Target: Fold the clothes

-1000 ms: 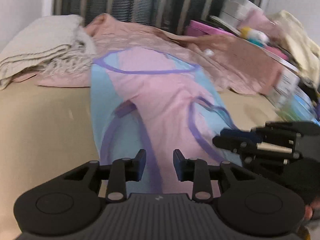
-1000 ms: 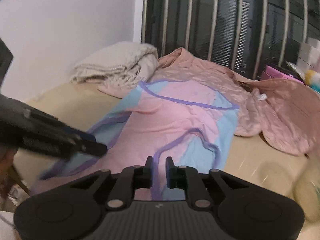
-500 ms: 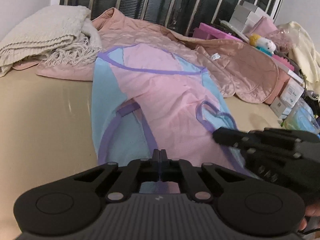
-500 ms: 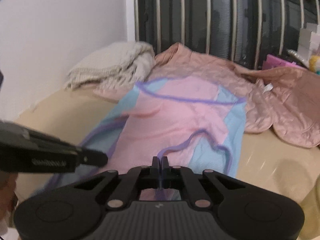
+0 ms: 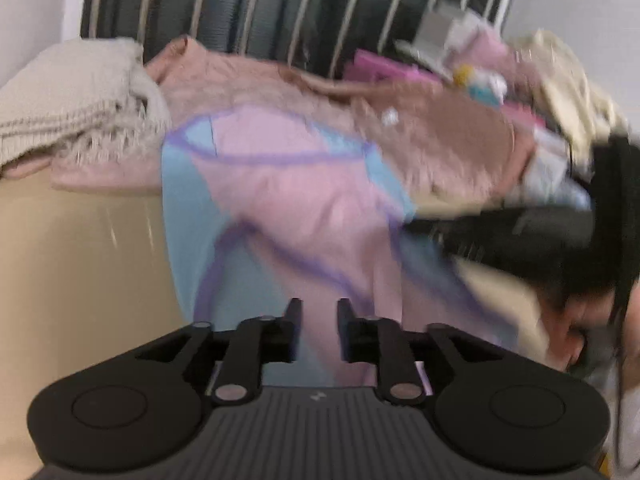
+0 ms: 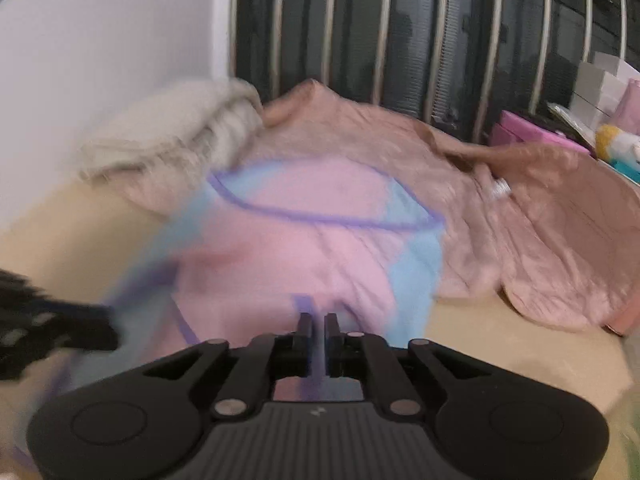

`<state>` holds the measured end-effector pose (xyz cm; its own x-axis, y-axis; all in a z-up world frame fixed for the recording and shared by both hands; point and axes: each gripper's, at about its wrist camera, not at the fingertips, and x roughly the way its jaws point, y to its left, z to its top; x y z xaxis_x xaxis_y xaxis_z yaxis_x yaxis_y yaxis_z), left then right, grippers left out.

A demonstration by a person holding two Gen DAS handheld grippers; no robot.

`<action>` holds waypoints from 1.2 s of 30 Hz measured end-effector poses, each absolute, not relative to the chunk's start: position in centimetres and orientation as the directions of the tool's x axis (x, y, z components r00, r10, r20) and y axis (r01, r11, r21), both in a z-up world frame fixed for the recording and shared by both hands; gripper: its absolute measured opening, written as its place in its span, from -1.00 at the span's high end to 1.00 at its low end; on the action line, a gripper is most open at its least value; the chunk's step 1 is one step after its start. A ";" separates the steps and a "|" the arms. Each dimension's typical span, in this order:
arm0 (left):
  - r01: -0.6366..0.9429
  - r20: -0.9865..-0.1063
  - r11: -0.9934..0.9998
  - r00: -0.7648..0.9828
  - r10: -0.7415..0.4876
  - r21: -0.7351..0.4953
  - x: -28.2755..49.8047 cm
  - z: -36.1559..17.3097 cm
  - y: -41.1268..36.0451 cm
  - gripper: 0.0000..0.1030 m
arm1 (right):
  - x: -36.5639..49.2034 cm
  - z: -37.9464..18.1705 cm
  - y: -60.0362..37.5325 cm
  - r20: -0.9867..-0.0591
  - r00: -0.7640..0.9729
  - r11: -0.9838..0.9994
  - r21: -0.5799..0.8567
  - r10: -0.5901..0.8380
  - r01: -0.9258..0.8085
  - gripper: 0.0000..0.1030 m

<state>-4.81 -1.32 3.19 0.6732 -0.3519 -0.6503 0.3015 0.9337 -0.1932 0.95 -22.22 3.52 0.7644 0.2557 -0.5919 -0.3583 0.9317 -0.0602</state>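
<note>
Meanwhile, on a tan bed (image 5: 80, 264), a pink and light-blue garment with purple trim (image 5: 304, 200) lies spread lengthwise, its far end resting on a rumpled dusty-pink quilt (image 6: 540, 248) near the metal-barred headboard (image 6: 380, 40). The left gripper (image 5: 318, 320) hovers low over the near end of the garment with its jaws parted after having just been opening; cloth shows in the gap, though the pads do not press on it. The right gripper (image 6: 319, 330) is clenched on a strip of the purple trim, which runs up between its nearly closed fingers. A folded cream knitted blanket (image 5: 68, 96) with a fringe sits at the far left corner against the white wall. Boxes and a pile of small items (image 5: 472, 68) crowd the far right side of the bed. Motion blur smears both views, so the dark shape at the right of the left view is probably the other gripper.
</note>
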 end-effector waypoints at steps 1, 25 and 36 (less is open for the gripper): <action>0.305 -0.668 0.936 0.662 -0.340 -0.174 -5.3 2.6 -1.5 0.57 | 0.7 3.4 -22.3 -0.597 0.767 0.933 -0.084 0.235 -0.351 0.82; 0.098 -0.587 0.953 0.769 -0.255 -0.285 -9.9 2.6 4.9 0.63 | 5.2 3.0 -19.3 -0.544 0.622 0.826 0.355 0.563 -0.437 0.90; 0.273 -0.609 0.960 0.750 -0.257 -0.069 -11.3 1.9 -0.5 0.23 | -3.6 3.7 -22.5 -0.612 0.656 0.832 0.004 0.441 -0.555 0.50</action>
<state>-11.27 -0.51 1.87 0.7503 -0.2569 -0.6092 0.2726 0.9596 -0.0689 -3.58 -22.48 3.73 0.6565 0.4406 -0.6123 -0.5547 0.8321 0.0040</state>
